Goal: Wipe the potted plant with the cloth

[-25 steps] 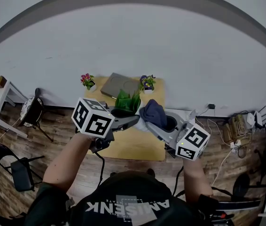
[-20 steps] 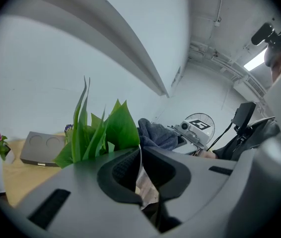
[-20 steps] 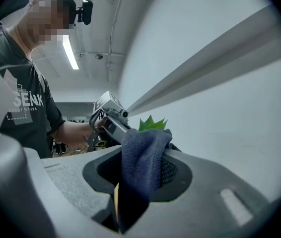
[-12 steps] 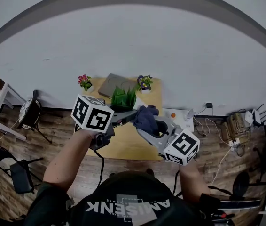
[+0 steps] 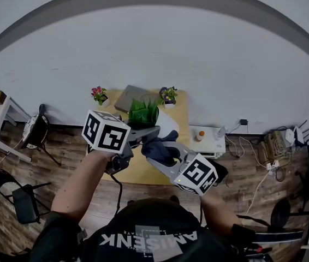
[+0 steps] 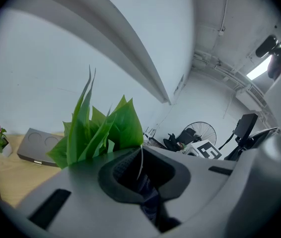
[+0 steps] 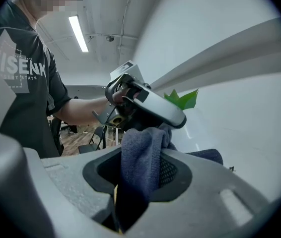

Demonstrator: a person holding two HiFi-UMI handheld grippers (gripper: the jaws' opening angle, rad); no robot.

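Your right tool [image 7: 141, 176] is clenched on the dark blue cloth [image 7: 139, 155], which bunches against the tip of your left tool [image 6: 140, 175]. That tool is clamped on the potted plant [image 6: 105, 128] at its thin white rim, leaves rising just beyond its jaws.

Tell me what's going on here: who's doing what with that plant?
A person works at a small wooden table with a hand-held gripper in each hand. The right hand-held gripper is clamped on a dark blue cloth, held close to the green potted plant. The left hand-held gripper is shut right at the plant's leaves; whether it pinches one is hard to tell. Whether the cloth touches the leaves isn't clear.
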